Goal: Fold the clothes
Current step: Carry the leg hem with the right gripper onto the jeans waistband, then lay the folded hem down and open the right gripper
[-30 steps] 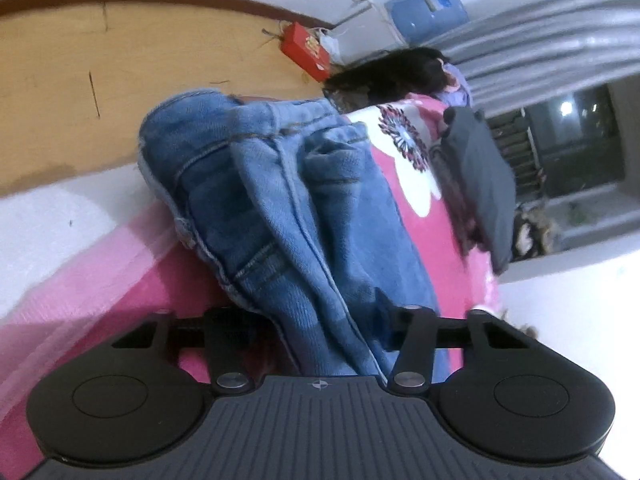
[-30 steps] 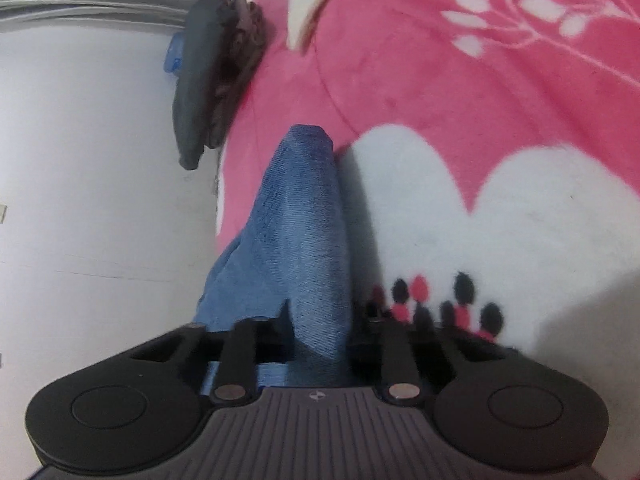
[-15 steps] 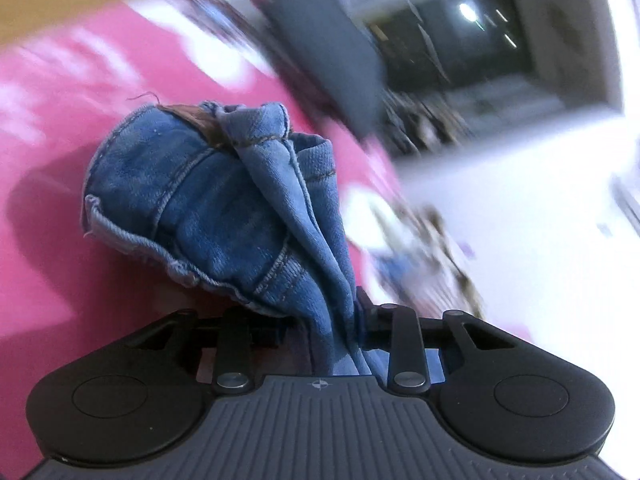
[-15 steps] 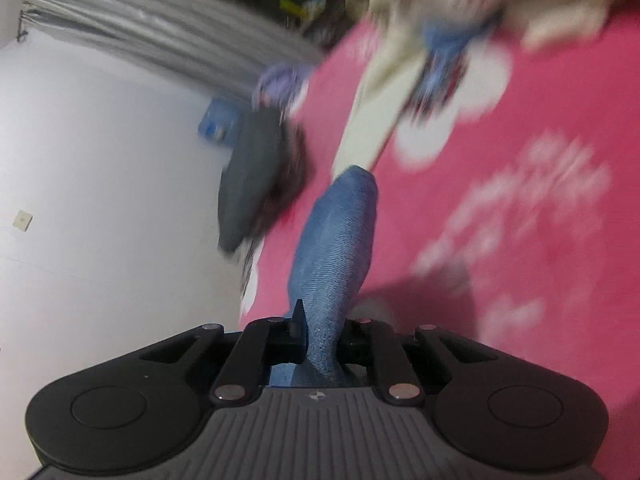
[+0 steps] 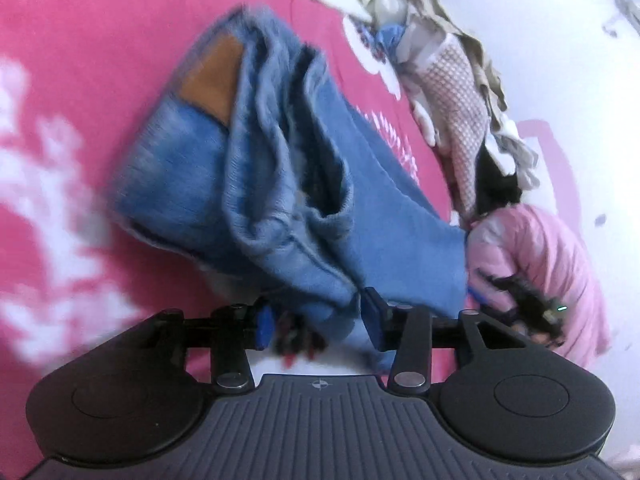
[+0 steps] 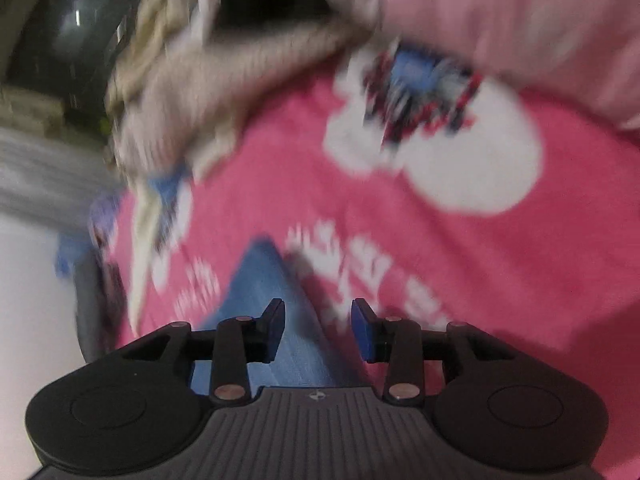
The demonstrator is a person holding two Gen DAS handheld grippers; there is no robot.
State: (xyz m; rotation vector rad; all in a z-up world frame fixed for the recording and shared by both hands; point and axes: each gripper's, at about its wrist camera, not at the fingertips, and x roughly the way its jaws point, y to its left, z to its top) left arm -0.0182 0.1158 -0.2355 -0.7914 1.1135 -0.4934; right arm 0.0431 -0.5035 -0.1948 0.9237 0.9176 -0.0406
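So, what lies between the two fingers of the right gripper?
In the right wrist view, a strip of the blue jeans runs between the fingers of the right gripper. The jaws have just been opening; the pads are apart from the denim.

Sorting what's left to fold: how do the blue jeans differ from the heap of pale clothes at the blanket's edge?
The jeans are blue denim; the heap is cream and checked. The jeans are one garment; the heap is several, tangled. Both rest crumpled on the pink blanket.
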